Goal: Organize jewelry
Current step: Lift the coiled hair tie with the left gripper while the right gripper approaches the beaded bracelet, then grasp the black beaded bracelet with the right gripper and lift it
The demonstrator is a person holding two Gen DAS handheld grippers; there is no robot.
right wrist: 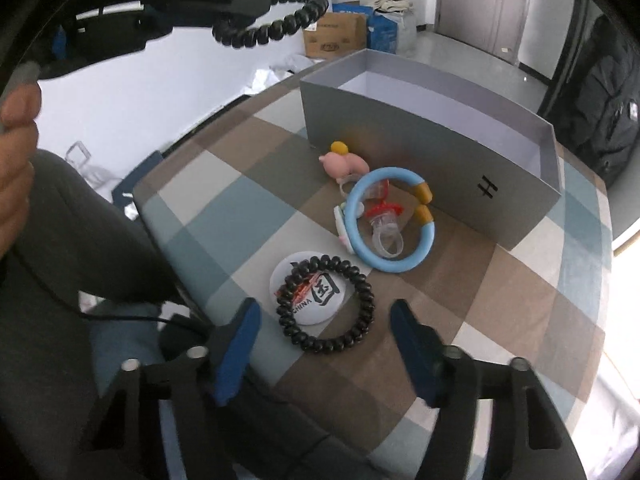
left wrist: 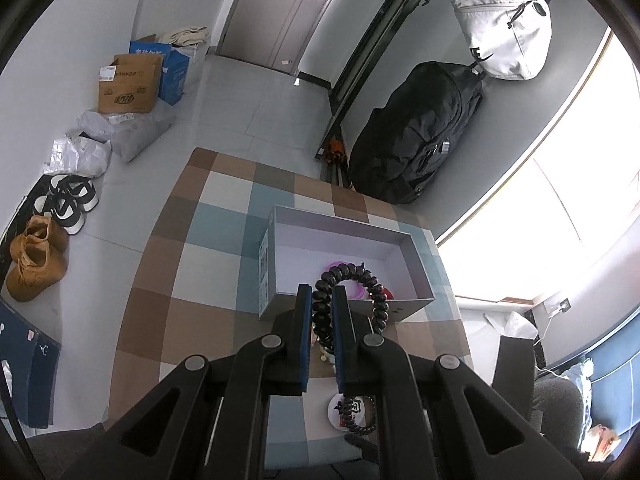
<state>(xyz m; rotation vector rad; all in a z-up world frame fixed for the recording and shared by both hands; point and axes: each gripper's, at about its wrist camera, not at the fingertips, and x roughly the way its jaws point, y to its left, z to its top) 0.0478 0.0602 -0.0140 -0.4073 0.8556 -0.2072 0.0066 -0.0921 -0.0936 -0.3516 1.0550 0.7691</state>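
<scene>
My left gripper (left wrist: 322, 294) is shut on a black beaded bracelet (left wrist: 348, 269), which hangs as a loop just over the near wall of an open grey box (left wrist: 336, 236). The right wrist view shows that same left gripper (right wrist: 268, 0) and bracelet (right wrist: 280, 28) raised at the upper left. My right gripper (right wrist: 324, 320) is open, fingers on either side of a second black beaded bracelet (right wrist: 360, 280). That bracelet lies on a round white badge (right wrist: 332, 296) on the checked tablecloth (right wrist: 500, 320). The pads do not touch it.
A blue ring (right wrist: 352, 232), a clear and red pacifier (right wrist: 384, 236) and a pink toy (right wrist: 344, 164) lie before the grey box (right wrist: 400, 140). A purple ring (left wrist: 354, 290) shows inside the box. A hand (right wrist: 16, 152) is at the left; bags and shoes are around the floor.
</scene>
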